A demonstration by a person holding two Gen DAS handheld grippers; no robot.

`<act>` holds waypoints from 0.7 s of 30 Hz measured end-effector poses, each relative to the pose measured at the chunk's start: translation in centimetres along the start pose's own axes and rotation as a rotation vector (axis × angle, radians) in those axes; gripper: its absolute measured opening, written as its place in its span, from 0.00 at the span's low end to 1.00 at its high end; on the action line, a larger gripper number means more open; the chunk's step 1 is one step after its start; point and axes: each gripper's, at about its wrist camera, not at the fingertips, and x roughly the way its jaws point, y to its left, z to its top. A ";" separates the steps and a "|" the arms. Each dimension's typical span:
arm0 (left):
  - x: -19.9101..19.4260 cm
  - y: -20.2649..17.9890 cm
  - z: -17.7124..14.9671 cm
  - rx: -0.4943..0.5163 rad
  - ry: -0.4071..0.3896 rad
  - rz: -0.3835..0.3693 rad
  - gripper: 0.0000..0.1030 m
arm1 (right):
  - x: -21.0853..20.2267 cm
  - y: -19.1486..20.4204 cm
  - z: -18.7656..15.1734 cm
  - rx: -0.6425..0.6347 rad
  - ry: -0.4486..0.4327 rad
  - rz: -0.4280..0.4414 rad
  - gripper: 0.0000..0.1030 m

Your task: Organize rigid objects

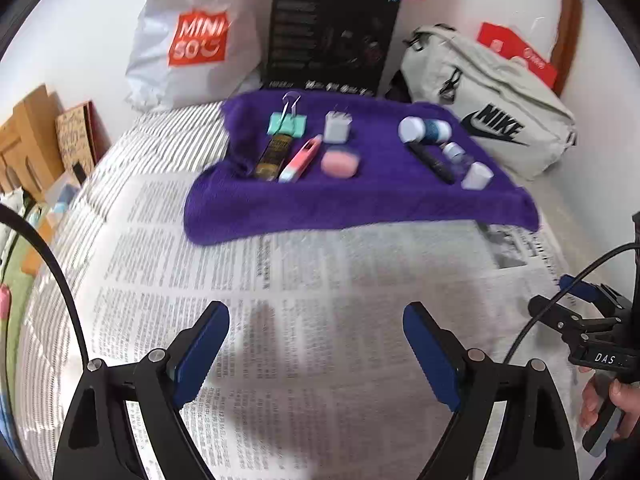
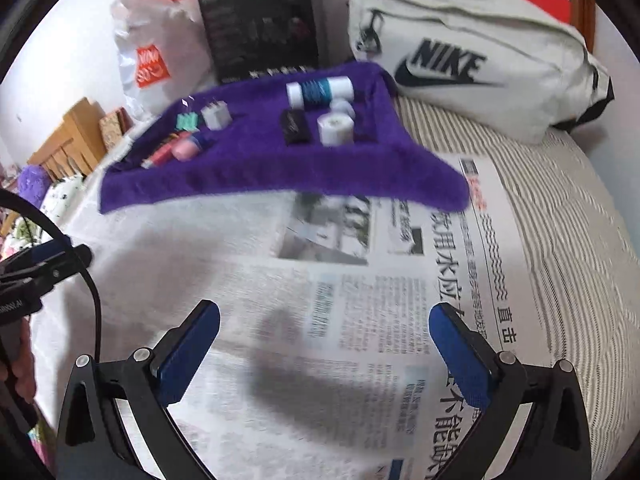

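Note:
A purple cloth (image 1: 340, 204) (image 2: 260, 168) lies on newspaper and bears small items. On its left are a teal binder clip (image 1: 286, 124), a dark gold tube (image 1: 274, 156), a pink and white tool (image 1: 301, 159), a pink round case (image 1: 339, 163) and a white charger plug (image 1: 337, 127) (image 2: 216, 116). On its right are a white and blue bottle (image 1: 425, 130) (image 2: 320, 90), a black pen-like stick (image 1: 434, 162) and a white capped bottle (image 1: 476, 175) (image 2: 335, 128). My left gripper (image 1: 316, 344) is open and empty over the newspaper. My right gripper (image 2: 324, 344) is open and empty, also short of the cloth.
Behind the cloth stand a white Miniso bag (image 1: 192, 36), a black box (image 1: 332, 32) and a white Nike bag (image 1: 492, 112) (image 2: 472, 60) against the wall. Newspaper (image 1: 300, 300) covers a striped sheet. Cardboard boxes (image 1: 36, 140) sit at the left.

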 end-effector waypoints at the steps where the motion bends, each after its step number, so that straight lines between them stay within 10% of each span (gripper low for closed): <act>1: 0.3 0.1 -0.1 -0.003 0.006 0.002 0.86 | 0.2 -0.1 -0.2 0.002 -0.003 -0.002 1.00; 21: -0.6 -0.1 0.3 -0.002 0.003 0.018 0.86 | -0.3 0.3 0.0 0.000 -0.028 0.018 1.00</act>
